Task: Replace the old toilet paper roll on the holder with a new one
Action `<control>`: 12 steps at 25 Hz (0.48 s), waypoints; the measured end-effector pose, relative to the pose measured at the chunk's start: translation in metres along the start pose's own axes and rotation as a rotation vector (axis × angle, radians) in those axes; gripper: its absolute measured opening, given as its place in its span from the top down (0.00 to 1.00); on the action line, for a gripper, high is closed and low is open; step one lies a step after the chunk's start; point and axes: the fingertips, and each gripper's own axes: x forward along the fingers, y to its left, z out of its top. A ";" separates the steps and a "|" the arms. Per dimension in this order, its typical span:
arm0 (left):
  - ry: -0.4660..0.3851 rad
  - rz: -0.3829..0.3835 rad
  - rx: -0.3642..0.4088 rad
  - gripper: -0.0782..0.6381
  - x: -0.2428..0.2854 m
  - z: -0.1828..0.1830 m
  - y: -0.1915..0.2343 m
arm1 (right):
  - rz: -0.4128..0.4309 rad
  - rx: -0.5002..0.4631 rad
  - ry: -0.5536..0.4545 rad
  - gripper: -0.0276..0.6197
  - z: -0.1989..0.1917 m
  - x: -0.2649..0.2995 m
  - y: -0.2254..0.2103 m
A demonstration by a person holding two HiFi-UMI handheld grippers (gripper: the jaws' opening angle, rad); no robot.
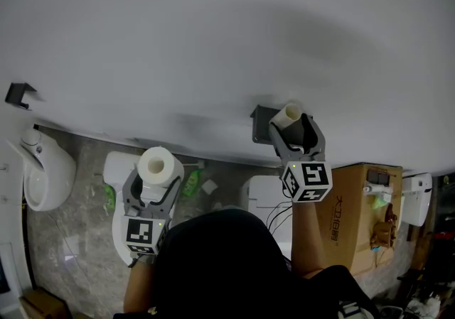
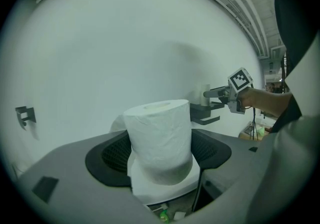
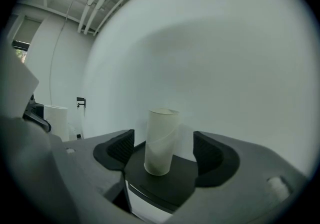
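In the head view my left gripper point(image 1: 153, 181) is shut on a full white toilet paper roll point(image 1: 156, 165), held upright away from the wall. In the left gripper view the roll point(image 2: 160, 138) fills the space between the dark pads. To the right, my right gripper point(image 1: 293, 129) stands open at the black wall holder point(image 1: 261, 122). An empty cardboard tube point(image 1: 289, 114) stands between its jaws. In the right gripper view the tube point(image 3: 161, 140) is upright on the holder's black shelf point(image 3: 165, 183), with a gap to the pad on each side.
A plain white wall fills the upper part of every view. A small black bracket point(image 1: 19, 94) is fixed to it far left. Below are a white toilet point(image 1: 114, 190), a white wall fixture point(image 1: 43, 168), a green bottle point(image 1: 190, 184) and a cardboard box point(image 1: 362, 211).
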 end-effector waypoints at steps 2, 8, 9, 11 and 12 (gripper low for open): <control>0.000 0.012 -0.010 0.37 0.000 0.001 0.001 | 0.005 -0.012 0.010 0.39 0.000 0.004 0.000; -0.001 0.025 -0.020 0.37 0.000 -0.002 0.001 | 0.032 -0.005 0.024 0.39 0.003 0.014 0.002; -0.001 0.030 -0.026 0.37 0.000 -0.002 0.001 | 0.038 -0.002 0.023 0.39 0.004 0.015 0.002; 0.000 0.046 -0.040 0.37 0.000 -0.001 0.003 | 0.054 0.005 0.021 0.39 0.005 0.018 0.003; 0.001 0.048 -0.043 0.37 0.000 -0.002 0.003 | 0.060 0.009 0.020 0.39 0.005 0.019 0.004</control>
